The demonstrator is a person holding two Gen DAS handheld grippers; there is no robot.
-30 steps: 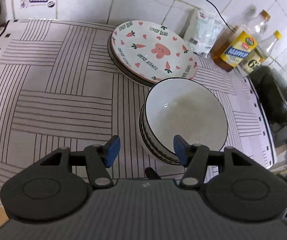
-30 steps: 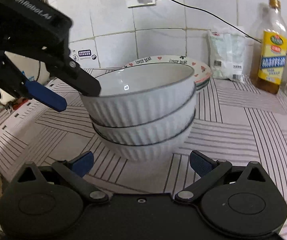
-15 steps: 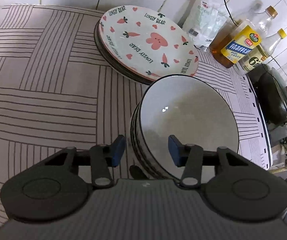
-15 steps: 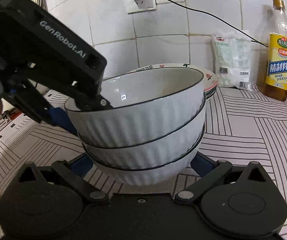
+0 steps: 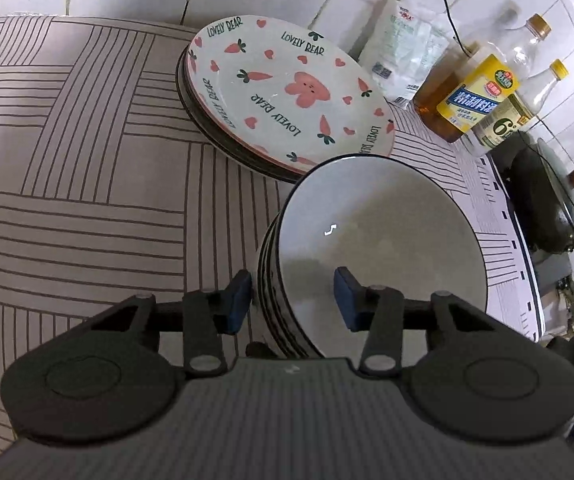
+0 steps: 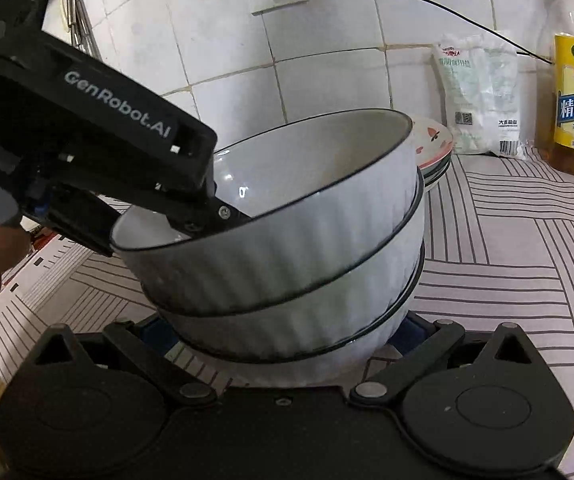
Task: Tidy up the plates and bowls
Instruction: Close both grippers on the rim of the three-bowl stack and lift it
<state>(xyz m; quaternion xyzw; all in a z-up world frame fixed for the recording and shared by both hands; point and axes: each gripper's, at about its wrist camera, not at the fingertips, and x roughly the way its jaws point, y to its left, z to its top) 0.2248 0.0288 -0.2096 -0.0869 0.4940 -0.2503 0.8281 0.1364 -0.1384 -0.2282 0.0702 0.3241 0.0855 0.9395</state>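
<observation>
The bowls stood stacked on the worktop, touching the plates behind. The left gripper straddled the top bowl's rim, whether clamped I cannot tell. The right gripper flanked the bottom bowl, grip unclear.

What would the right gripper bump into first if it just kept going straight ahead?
The stack of white bowls. The right gripper points at the stack's base, its fingers flanking the lowest bowl. Whether its pads already touch that bowl can't be told, since the bowls hide them.
</observation>
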